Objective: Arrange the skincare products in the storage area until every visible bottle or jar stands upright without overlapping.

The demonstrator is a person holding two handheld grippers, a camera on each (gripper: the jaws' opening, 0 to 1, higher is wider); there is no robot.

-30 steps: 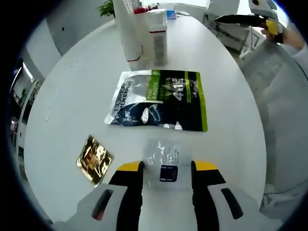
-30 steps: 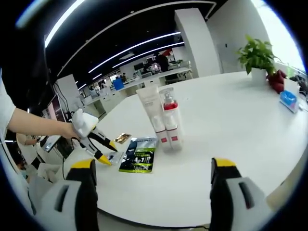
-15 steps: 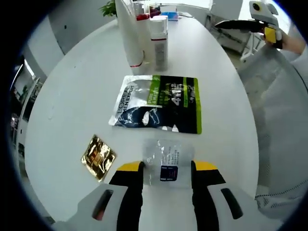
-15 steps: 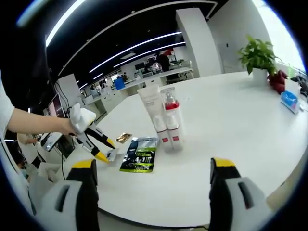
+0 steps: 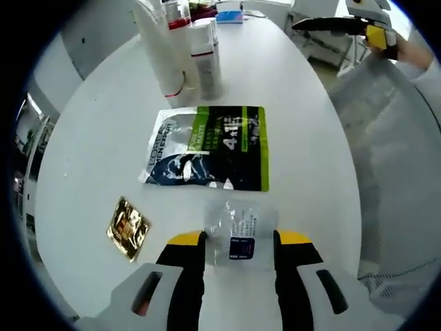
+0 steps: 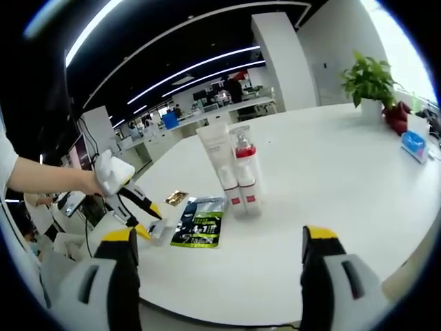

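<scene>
My left gripper [image 5: 239, 238] is shut on a clear sachet [image 5: 238, 231] with a dark label, held edge to edge between the yellow tips just above the white table [image 5: 89, 131]. Beyond it a dark and green L'Oreal pouch [image 5: 207, 145] lies flat, and a gold sachet [image 5: 127, 227] lies to its left. At the far end a white tube [image 5: 157, 48], a red-collared pump bottle [image 5: 180, 31] and a white bottle [image 5: 205, 58] stand upright together. My right gripper [image 6: 220, 241] is open and holds nothing, well short of the tube [image 6: 219, 162] and pump bottle [image 6: 244, 172].
In the right gripper view a hand holds the left gripper [image 6: 138, 207] at the table's left edge, by the pouch [image 6: 200, 222] and gold sachet [image 6: 176, 198]. A potted plant [image 6: 372, 83] and a blue box [image 6: 412, 143] stand far right. The table [image 6: 331, 172] is bare between.
The left gripper view has swung, so pouch and bottles slid left in it while the clear sachet stayed fixed between the jaws. In the right gripper view the left gripper shifted slightly left.
</scene>
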